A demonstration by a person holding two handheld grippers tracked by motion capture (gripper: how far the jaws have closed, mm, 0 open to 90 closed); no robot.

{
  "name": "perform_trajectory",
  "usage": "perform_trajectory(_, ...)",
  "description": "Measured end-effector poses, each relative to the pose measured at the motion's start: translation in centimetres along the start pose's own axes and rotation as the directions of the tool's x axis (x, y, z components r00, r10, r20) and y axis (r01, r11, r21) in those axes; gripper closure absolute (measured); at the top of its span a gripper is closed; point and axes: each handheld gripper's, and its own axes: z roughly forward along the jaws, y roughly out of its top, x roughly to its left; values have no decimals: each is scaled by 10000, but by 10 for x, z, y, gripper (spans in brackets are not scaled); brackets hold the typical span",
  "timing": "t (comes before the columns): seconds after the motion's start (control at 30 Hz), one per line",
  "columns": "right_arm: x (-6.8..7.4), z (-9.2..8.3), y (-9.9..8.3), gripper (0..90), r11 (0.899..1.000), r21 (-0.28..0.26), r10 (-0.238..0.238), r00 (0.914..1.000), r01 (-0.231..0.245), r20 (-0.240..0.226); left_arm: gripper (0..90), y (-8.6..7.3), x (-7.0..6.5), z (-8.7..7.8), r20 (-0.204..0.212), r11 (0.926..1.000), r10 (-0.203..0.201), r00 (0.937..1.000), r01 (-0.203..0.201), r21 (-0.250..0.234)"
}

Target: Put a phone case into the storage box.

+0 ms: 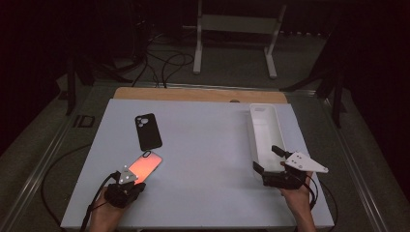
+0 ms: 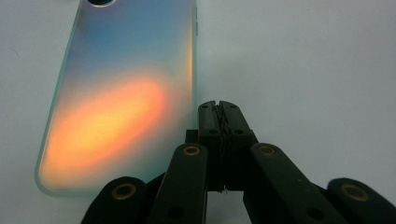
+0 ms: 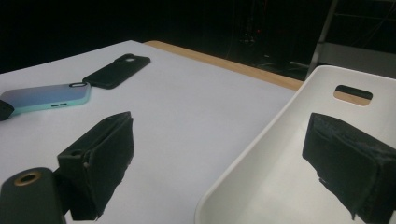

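Note:
An iridescent phone case [image 1: 145, 165] glowing orange lies face down on the white table top, near the front left. My left gripper [image 1: 138, 179] sits at its near end. In the left gripper view the jaws [image 2: 219, 112] are shut with nothing between them, just beside the case's [image 2: 116, 107] right edge. A black phone case [image 1: 147, 131] lies a little farther back. My right gripper [image 1: 266, 157] is open and straddles the near left wall of a white tray [image 1: 267, 133]. One jaw is inside the tray [image 3: 261, 140] and the other is over the table, with nothing gripped.
The white table top [image 1: 208, 159] has a wooden strip [image 1: 193, 94] along its far edge. Beyond it, cables and the legs of a white stand [image 1: 198, 58] are on the dark floor. In the right gripper view both cases [image 3: 46, 97] [image 3: 116, 70] lie far left.

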Motion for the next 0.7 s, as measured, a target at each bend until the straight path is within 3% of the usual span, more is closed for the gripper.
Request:
perform_trajectory(0.2, -1, 1, 0, 88, 10000, 17, -27, 10000, 27, 20, 867, 5, -6, -3, 360, 9989, 161, 9992, -145, -436)
perform_trajectory(0.27, -2, 0, 0, 87, 10000, 19, -11, 10000, 11, 34, 846, 11, -10, -9, 443, 9945, 385, 9983, -340, -988)
perform_trajectory(0.33, -2, 1, 0, 88, 10000, 21, -13, 10000, 13, 46, 827, 17, -13, -17, 373, 9855, 504, 9980, -436, -1641)
perform_trajectory(0.5, -2, 0, -1, 88, 9999, -57, -90, 10000, 90, 20, 693, 26, -13, -37, 369, 9367, 521, 9980, -360, -3484)
perform_trajectory(0.53, -1, 0, -1, 88, 9999, -110, -104, 9999, 104, 5, 670, 27, -11, -43, 430, 9150, 443, 9981, -233, -4028)
perform_trajectory(0.57, -1, 0, -1, 88, 9998, -153, -122, 9999, 122, -36, 642, 27, -10, -45, 413, 9081, 406, 9983, -196, -4183)
perform_trajectory(0.6, -1, 0, -1, 88, 9998, -146, -132, 9999, 132, -26, 627, 28, -9, -49, 327, 8917, 350, 9989, -165, -4523)
perform_trajectory(0.63, -1, -1, -2, 88, 9998, -170, -123, 9999, 123, -54, 590, 27, -7, -51, 244, 8811, 336, 9991, -181, -4726)
perform_trajectory(0.7, -1, -1, -2, 88, 9998, -185, -118, 9999, 117, -66, 564, 27, -7, -51, 244, 8811, 336, 9991, -181, -4726)
